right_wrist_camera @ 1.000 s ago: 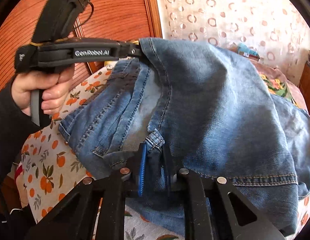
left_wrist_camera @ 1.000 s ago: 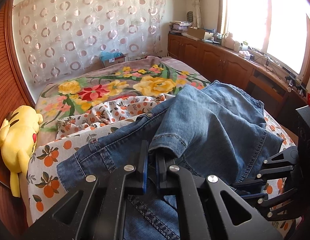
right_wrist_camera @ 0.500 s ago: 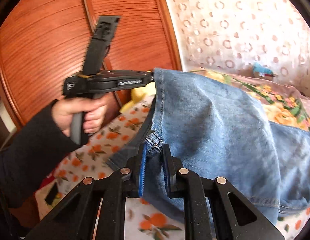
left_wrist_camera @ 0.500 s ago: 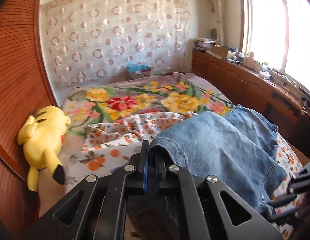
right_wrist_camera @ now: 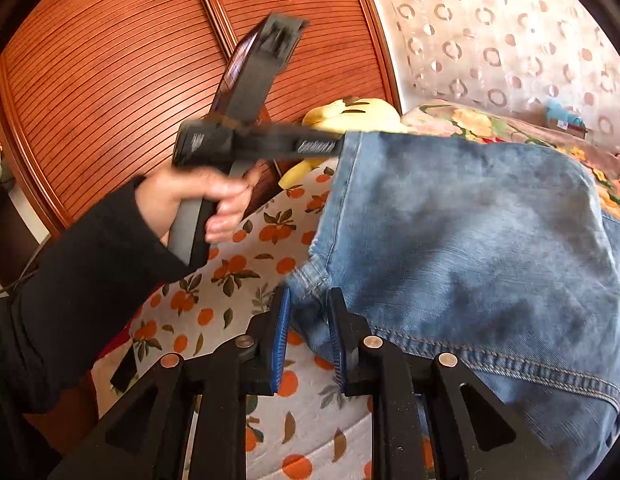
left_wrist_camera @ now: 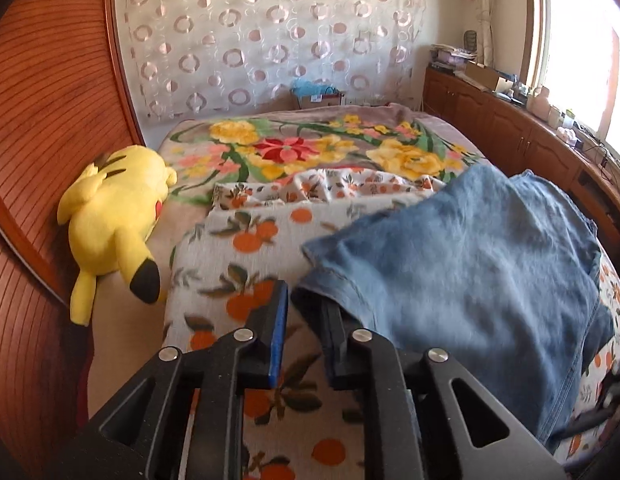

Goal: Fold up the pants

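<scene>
A yellow plush toy (left_wrist_camera: pixel 113 220) lies by the wooden wall (left_wrist_camera: pixel 41 92), beside my orange-print sheet (left_wrist_camera: pixel 237 240) on the bed. The writing on my left gripper (left_wrist_camera: pixel 303 328) is too blurry to read. The blue pants (left_wrist_camera: pixel 470 272) lie on the sheet, stretching away to the right. Both grippers have just been opening. My left fingers (left_wrist_camera: pixel 275 332) let go; the pants edge sits loose between my right gripper (right_wrist_camera: pixel 307 336) fingers.
</scene>
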A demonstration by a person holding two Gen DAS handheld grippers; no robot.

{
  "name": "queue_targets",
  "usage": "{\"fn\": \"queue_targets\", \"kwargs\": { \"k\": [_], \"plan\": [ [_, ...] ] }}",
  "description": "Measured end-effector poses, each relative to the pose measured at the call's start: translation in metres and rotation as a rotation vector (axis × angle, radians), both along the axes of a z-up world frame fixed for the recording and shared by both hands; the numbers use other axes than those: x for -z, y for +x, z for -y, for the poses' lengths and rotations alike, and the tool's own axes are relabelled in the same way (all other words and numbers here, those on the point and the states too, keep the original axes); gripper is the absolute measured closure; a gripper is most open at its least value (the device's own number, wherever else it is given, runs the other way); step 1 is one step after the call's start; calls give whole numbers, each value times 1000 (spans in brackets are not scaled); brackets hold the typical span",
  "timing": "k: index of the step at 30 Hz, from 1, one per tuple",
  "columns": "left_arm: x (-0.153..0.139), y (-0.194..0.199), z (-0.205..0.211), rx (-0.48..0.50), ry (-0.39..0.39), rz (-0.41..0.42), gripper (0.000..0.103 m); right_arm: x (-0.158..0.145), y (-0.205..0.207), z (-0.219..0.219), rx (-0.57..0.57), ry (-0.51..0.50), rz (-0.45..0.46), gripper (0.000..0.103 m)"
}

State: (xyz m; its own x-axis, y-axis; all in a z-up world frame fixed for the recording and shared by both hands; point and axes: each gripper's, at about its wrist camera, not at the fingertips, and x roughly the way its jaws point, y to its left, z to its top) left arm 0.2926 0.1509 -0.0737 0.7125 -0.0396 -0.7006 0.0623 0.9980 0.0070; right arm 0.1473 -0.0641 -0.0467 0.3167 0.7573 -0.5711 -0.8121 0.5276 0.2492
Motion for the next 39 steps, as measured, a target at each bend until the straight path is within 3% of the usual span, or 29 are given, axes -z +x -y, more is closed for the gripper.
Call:
{"fn": "queue_targets", "kwargs": {
  "k": [2, 5, 6, 13, 17, 23, 31, 34, 36, 39],
  "plan": [
    [3, -11, -3, -3, -9, -1, 75, -7, 1, 14, 26, 0, 8, 74],
    [0, -30, -4, 0, -35, 15, 55, -15, 0, 40, 75, 15, 29, 73],
    [-2, -37, -3, 6, -45, 25, 54, -18, 0, 49, 102, 10, 43, 72],
    [-8, -75, 23, 59, -79, 42, 54, -22, 13, 114, 370, -84, 113, 70],
    [-8, -94, 42, 84, -130, 41, 54, -12, 10, 139, 467, -105, 89, 68],
    [-5, -112, 64, 121, -167, 28, 54, 4, 6, 143, 511, -122, 20, 64],
    [15, -118, 75, 134, -169, -34, 54, 29, 18, 128, 517, -158, 45, 60],
    [18, -120, 79, 138, -165, -37, 64, 33, 17, 127, 513, -162, 51, 59],
    [18, -120, 81, 143, -153, -30, 79, 36, 19, 128, 511, -155, 43, 59],
    [13, -123, 84, 145, -156, -13, 91, 40, 20, 132, 506, -127, 28, 59]
  ]
}}
